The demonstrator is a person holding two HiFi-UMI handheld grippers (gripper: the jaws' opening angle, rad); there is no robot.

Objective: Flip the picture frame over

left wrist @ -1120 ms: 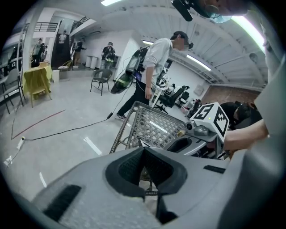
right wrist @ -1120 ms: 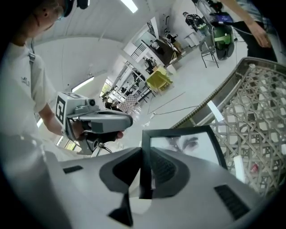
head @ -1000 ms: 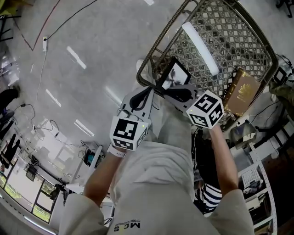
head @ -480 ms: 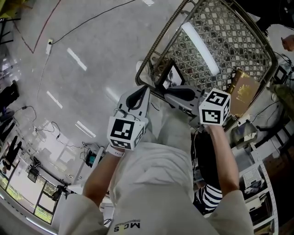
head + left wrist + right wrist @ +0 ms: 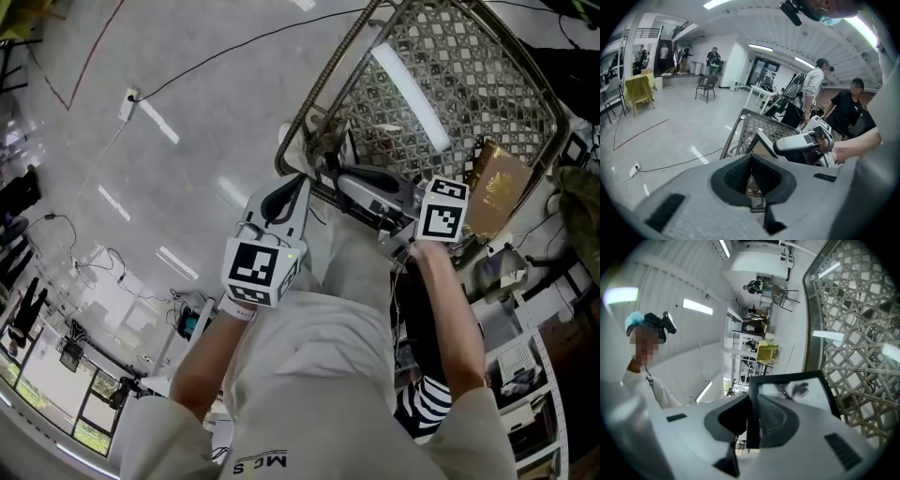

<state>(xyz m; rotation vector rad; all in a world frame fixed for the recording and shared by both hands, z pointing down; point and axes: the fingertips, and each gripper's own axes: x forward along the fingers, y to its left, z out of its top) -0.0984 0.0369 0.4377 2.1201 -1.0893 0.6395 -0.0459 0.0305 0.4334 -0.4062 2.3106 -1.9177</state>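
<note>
Two jaws of the right gripper (image 5: 752, 411) pressed on one edge of the black picture frame (image 5: 792, 389), a pad on each face, no gap left. Held up off any surface, standing nearly on edge, printed face on the side of the lattice. From the head view, almost edge-on: a thin dark sliver just past the fingertips. Hangs over the near corner of the woven basket (image 5: 323, 89), close by its metal rim; whether the lower edge touches the basket, hard to tell.

Left gripper (image 5: 751, 161) closed on nothing, fingertips meeting, only a narrow wedge of lattice showing through behind the pads. Pointed down at the same basket corner, just beside the right gripper, apart from the frame and not touching it.

Against the basket's right side, a gold-brown box (image 5: 495, 186), tilted among clutter. Left of the basket, grey glossy floor (image 5: 187, 159) with a white socket block (image 5: 128, 101) lying on it, well apart from both grippers. Farther out in the left gripper view, a dark chair (image 5: 707, 87), a yellow cloth (image 5: 640, 86) draped over a table, and several people standing in the background, two of them near the far side of the basket.
</note>
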